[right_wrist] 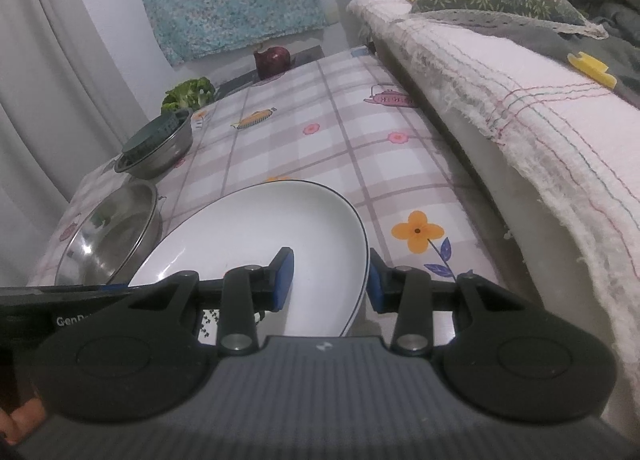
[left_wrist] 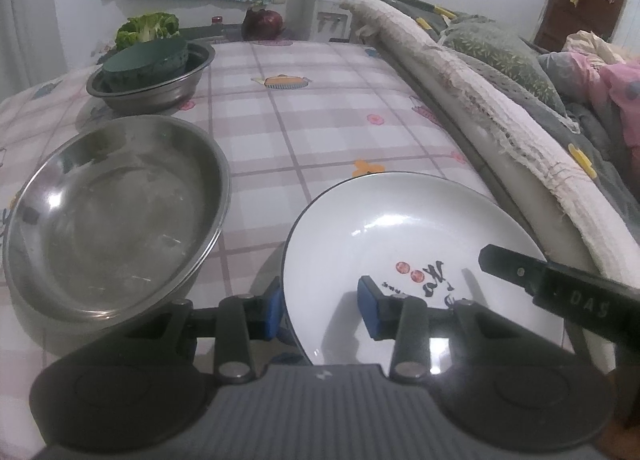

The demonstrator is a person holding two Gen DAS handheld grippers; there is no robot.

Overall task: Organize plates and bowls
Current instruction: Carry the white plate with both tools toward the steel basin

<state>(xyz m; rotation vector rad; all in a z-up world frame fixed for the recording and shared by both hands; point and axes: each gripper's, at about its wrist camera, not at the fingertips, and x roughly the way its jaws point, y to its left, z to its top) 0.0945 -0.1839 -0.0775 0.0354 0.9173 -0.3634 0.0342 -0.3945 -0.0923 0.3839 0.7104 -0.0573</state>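
Plate (left_wrist: 400,236), white with a dark rim, sits near you on the checked tablecloth (left_wrist: 320,112), right of an empty steel bowl (left_wrist: 112,212). Your left gripper (left_wrist: 324,310) straddles its left rim, the right gripper (right_wrist: 330,284) its right rim, both half-closed; grip uncertain. Pinch evenly and lift level.

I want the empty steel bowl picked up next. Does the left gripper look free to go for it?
Probably not yet: the left gripper straddles the white plate's rim. The empty steel bowl sits right beside it, nothing between.
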